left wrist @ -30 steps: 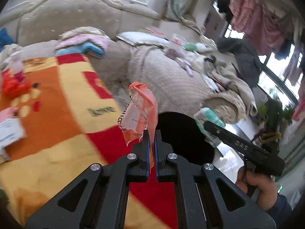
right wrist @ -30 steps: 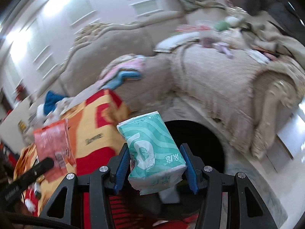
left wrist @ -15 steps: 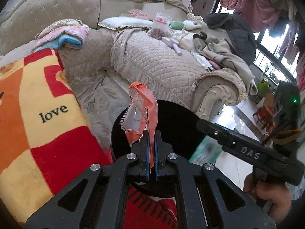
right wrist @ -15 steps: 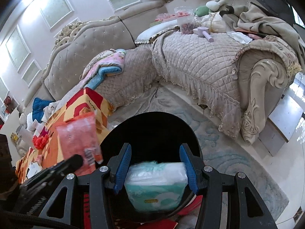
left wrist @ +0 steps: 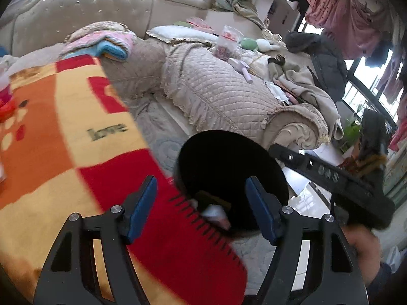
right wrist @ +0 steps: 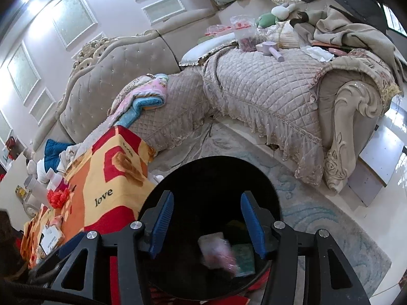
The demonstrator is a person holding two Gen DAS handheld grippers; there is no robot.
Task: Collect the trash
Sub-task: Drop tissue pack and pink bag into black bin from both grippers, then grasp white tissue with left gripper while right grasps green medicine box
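A round black trash bin [left wrist: 229,157] stands on the floor beside the blanket-covered table; it also shows in the right wrist view [right wrist: 203,178]. My left gripper [left wrist: 201,211] is open and empty, just over the bin's near rim. My right gripper [right wrist: 207,226] is open and empty above the bin's mouth. Inside the bin lie a pale pink wrapper [right wrist: 218,251] and a green tissue pack [right wrist: 244,256]. A bit of the wrapper shows in the left wrist view [left wrist: 213,213]. The right gripper's body [left wrist: 330,178] crosses the right side of the left wrist view.
A red, orange and yellow blanket [left wrist: 63,132] covers the table at left, with small items [right wrist: 51,233] on its far end. A beige quilted sofa [right wrist: 254,89] with clothes and clutter wraps behind the bin. A pale rug [right wrist: 318,216] lies under the bin.
My left gripper opened and let go of the orange-pink wrapper, which fell into the bin. My right gripper let the green tissue pack drop into the bin and stays open.
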